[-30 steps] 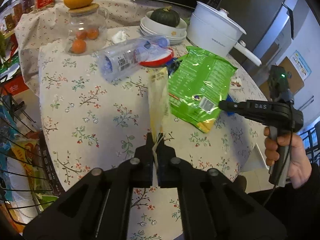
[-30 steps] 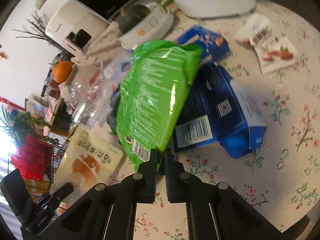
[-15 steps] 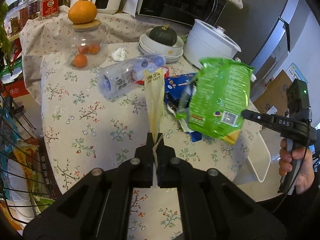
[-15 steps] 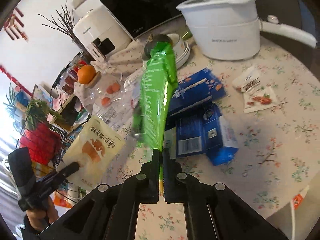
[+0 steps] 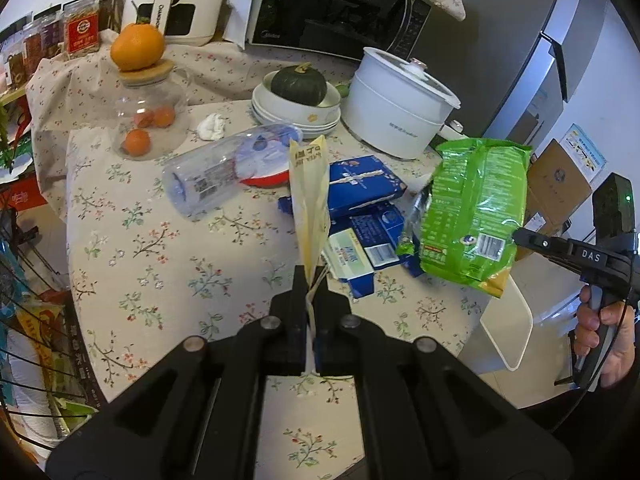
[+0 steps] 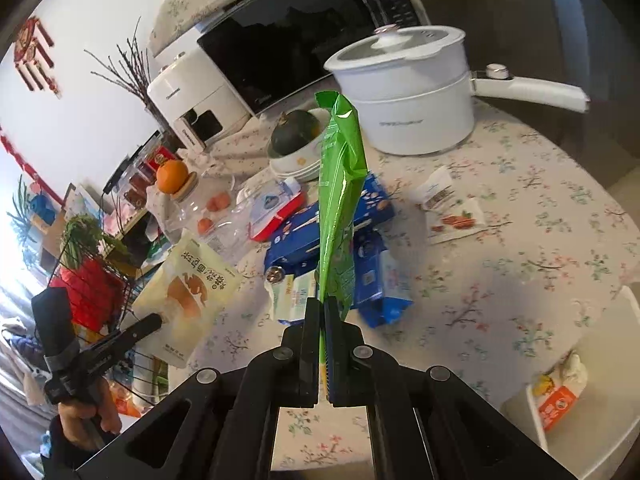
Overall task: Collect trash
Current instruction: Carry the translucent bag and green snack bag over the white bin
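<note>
My left gripper (image 5: 310, 294) is shut on the bottom edge of a pale yellow snack pouch (image 5: 309, 196) and holds it upright above the table; the pouch also shows in the right wrist view (image 6: 188, 292). My right gripper (image 6: 322, 308) is shut on a green snack bag (image 6: 340, 200), lifted off the table, seen broadside in the left wrist view (image 5: 474, 216). Blue torn cartons (image 5: 360, 188) and an empty clear plastic bottle (image 5: 224, 172) lie on the floral tablecloth (image 5: 160, 248). Small nut wrappers (image 6: 448, 212) lie to the right.
A white electric pot (image 5: 396, 108), stacked bowls with a squash (image 5: 298, 100), a glass jar with an orange on top (image 5: 148, 108) and a microwave (image 5: 332, 4) stand at the back. A white bin (image 6: 576, 384) with wrappers sits at the table's right edge. A wire rack (image 5: 24, 312) stands left.
My right gripper has lifted the green bag off the blue cartons and swung it up to the right. My left gripper has raised the yellow pouch and pulled back from the table.
</note>
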